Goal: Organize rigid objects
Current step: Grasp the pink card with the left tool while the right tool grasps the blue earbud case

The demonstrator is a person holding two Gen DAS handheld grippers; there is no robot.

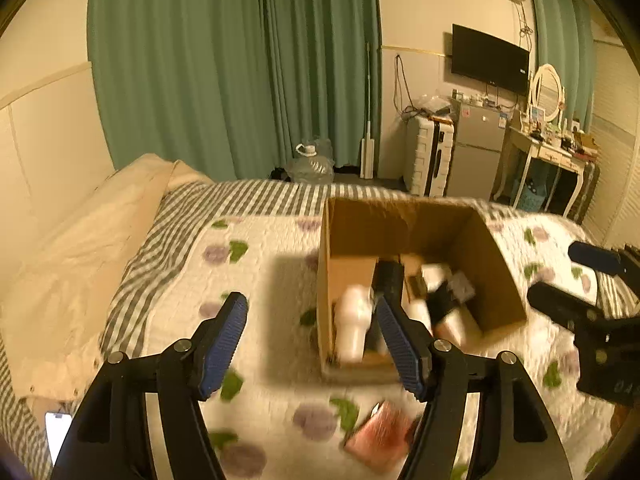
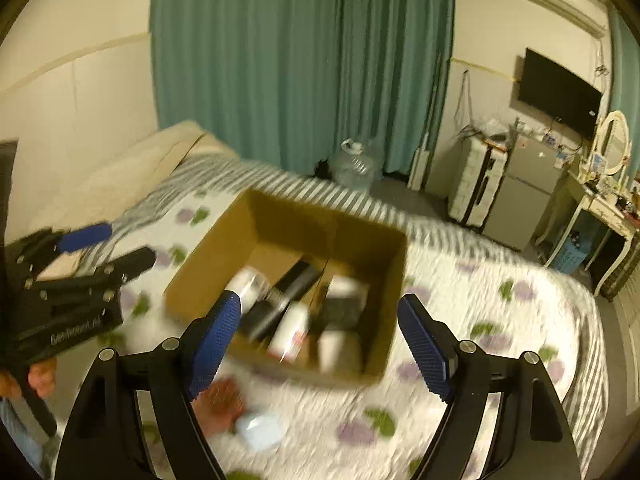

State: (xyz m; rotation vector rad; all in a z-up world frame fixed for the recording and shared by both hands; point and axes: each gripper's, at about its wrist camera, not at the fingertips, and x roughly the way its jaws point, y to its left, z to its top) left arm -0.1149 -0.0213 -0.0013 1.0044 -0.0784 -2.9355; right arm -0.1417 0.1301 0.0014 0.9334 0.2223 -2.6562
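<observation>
**Hand-held grippers empty above the bed, cardboard box as centre**

Both hand-held grippers are spread wide and we hold nothing in them. Our left hand-held gripper point(image 1: 310, 322) hangs before the near left corner of the cardboard box point(image 1: 500, 280), with its right blue pad in front of the box's near wall. Our right hand-held gripper point(image 2: 320, 322) hangs before the near side of the same box point(image 2: 280, 220), one pad at each side of it. In the left wrist view the right gripper appears also at the right of the box, and in the right wrist view the left one appears at the left of the box; we see there the fingers point(image 2: 40, 380) of our hand on its handle.

The box stands open on the bed point(image 1: 260, 248), on a quilt with purple and green spots. Inside the box lie white bottles point(image 1: 354, 322) and some dark things point(image 2: 296, 276), close together; the blur does not let us tell them more exactly.

Outside the box, just before its near wall, a pink-red thing point(image 1: 380, 438) lies on the quilt, and beside it a small pale blue thing point(image 2: 260, 430). Both are apart from the box and from the pads. Behind the box hangs a green curtain point(image 1: 224, 68).
</observation>
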